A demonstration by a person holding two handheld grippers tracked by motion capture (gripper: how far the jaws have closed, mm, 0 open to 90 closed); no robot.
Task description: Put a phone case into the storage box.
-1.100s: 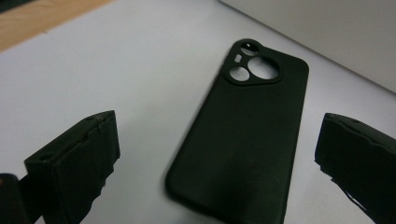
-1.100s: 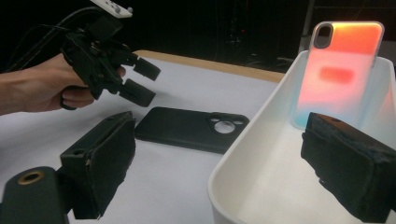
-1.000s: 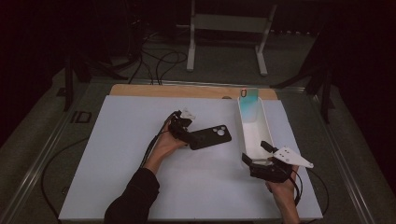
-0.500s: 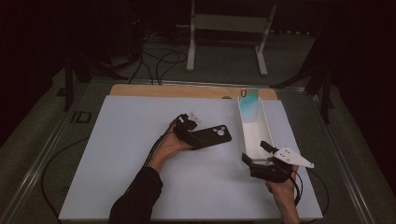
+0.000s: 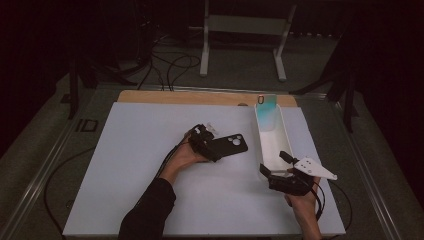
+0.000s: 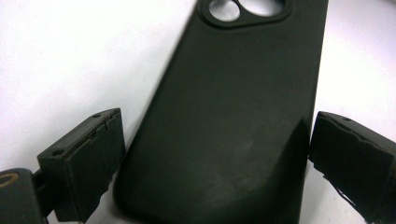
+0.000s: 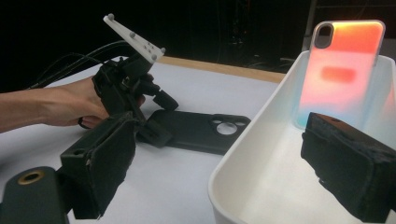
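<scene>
One black phone case [image 5: 228, 147]: laid flat on the white worktop [image 5: 130, 165], camera cut-out turned toward the right edge, slightly right of the worktop's middle and just left of the tray; seen from the left gripper view [image 6: 233, 121] between two black jaws.

Left gripper [image 5: 206, 145]: held at the case's left end; in the left gripper view the jaws are set on either side of the case's lower end, a thin gap being visible beside each pad, so the case is bracketed but not seen to be squeezed. From the right gripper view [image 7: 149, 122] one jaw tip is seen resting on the case's near end.

Left hand [image 5: 184, 156]: wrapped around the gripper body, with a dark sleeve [image 5: 147, 212] running to the near edge of the worktop.

White tray [image 5: 263, 150]: long and narrow, placed along the right side of the worktop, its length running from the far edge toward the near edge.

Iridescent phone case [image 5: 267, 111]: propped upright against the tray's far end wall; shown orange-pink in the right gripper view [image 7: 343, 65].

Right gripper [image 5: 278, 170]: held at the tray's near end, jaws spread wide apart and gripping nothing; the near rim of the tray is seen between them.

Right hand [image 5: 302, 202]: placed by the near right corner of the worktop.

Wooden board [image 5: 200, 97]: exposed along the far edge, under the white sheet.
</scene>
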